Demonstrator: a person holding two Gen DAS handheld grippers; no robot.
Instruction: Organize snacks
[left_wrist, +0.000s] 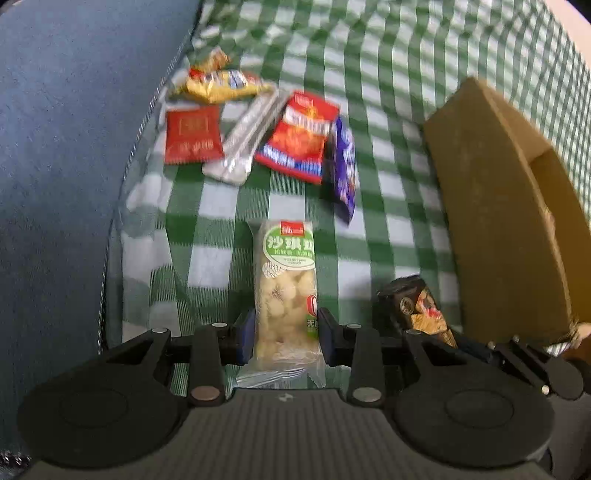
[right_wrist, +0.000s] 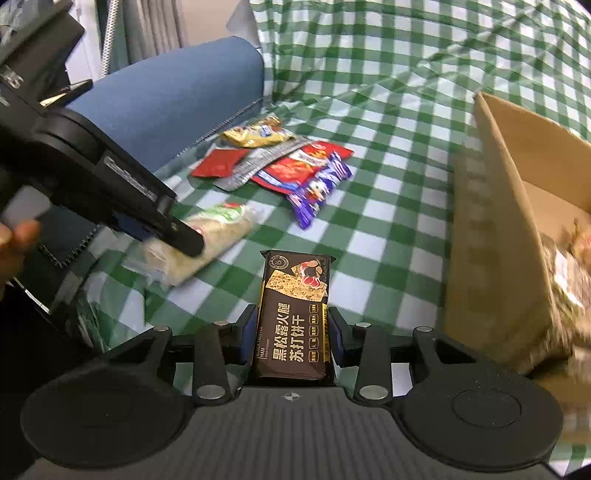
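In the left wrist view, the left tool (left_wrist: 284, 338) at bottom centre clamps a pale green-labelled snack bar (left_wrist: 286, 280). In the right wrist view, the right tool (right_wrist: 293, 338) at bottom centre grips a dark cracker packet (right_wrist: 295, 314). Farther up, toward centre frame, loose snack packets (right_wrist: 273, 162) lie on the green checked cloth (right_wrist: 388, 110). A cardboard box (right_wrist: 498, 221) stands at the right edge.

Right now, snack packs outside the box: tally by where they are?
Held in the left gripper: 1, the pale pack with a green label
Held in the right gripper: 1, the dark brown cracker pack
Lying on the checked cloth: 5 (gold, plain red, silver, red-and-blue, purple)
Total: 7
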